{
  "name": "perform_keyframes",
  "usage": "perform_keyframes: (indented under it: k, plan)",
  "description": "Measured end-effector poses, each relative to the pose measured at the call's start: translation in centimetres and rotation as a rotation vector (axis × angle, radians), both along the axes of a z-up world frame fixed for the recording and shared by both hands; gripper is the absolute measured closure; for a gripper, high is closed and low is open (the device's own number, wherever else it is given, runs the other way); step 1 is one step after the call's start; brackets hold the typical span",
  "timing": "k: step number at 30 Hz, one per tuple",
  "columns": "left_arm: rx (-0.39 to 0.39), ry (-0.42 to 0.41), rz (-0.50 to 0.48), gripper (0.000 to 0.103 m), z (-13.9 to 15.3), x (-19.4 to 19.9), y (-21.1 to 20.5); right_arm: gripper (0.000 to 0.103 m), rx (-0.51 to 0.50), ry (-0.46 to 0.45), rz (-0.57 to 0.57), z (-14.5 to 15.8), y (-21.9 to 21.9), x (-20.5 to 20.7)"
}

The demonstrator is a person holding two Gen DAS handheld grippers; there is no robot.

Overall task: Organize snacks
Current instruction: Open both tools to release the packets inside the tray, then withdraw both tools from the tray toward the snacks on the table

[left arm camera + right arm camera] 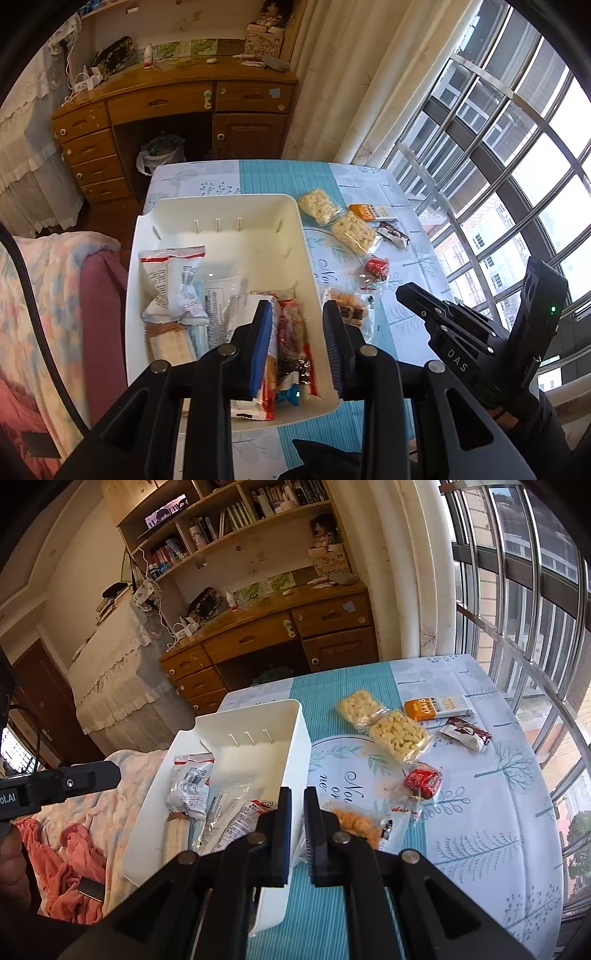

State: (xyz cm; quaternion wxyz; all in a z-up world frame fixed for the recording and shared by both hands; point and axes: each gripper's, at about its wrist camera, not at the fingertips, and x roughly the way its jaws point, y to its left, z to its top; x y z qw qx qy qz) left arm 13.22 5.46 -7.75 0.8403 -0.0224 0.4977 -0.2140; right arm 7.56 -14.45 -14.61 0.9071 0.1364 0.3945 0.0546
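Several snack packets already lie inside the white bin (236,229), and in the left wrist view the left gripper (297,347) hangs over its near right corner. Its jaws stand a little apart, with nothing pressed between the pads; a red-and-white wrapper (271,354) and a dark packet (295,350) lie below the gap, on the bin floor. To finish this step well, I think the jaws should open fully and lift straight up, so that no wrapper catches on a pad. The right pad is just beside the bin's right wall, so there is little room on that side; the far half of the bin is bare and gives free space.

In the right wrist view the right gripper (297,834) has its jaws together and holds nothing. It points down at the bin's right wall, near the orange snack bag (356,821) on the tablecloth (480,812). Still outside the bin are two pale puffed-snack packs (400,734), an orange bar (424,708), a brown-and-white packet (465,734) and a red candy (423,779). These lie well apart from the table's edge, so an approach from above looks open.
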Motion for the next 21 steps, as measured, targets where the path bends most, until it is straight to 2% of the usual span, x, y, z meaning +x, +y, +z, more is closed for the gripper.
perform_keyframes:
  k: [5, 7, 10, 14, 16, 21]
  plan:
    - [-0.002, -0.01, -0.018, 0.072, 0.3, -0.8, -2.1, 0.096, -0.023, 0.006, 0.0, 0.6, -1.9, -0.2]
    - [-0.003, -0.006, -0.023, 0.067, 0.2, -1.1, -3.1, 0.095, -0.034, 0.009, 0.001, 0.8, -2.8, -0.2]
    - [-0.002, -0.001, -0.026, 0.057, 0.1, -1.4, -4.5, 0.084, -0.044, 0.011, -0.002, 1.1, -4.2, -0.4]
    - [0.005, 0.008, -0.023, 0.052, -0.2, -1.6, -6.4, 0.079, -0.051, 0.01, -0.003, 1.4, -6.2, -0.4]
    - [0.016, 0.018, -0.024, 0.045, -0.4, -1.5, -7.4, 0.076, -0.058, 0.014, -0.004, 1.6, -7.2, -0.3]
    - [0.063, 0.018, -0.07, 0.036, -0.8, -1.4, -10.0, 0.066, -0.067, 0.009, -0.015, 2.1, -10.0, 0.0]
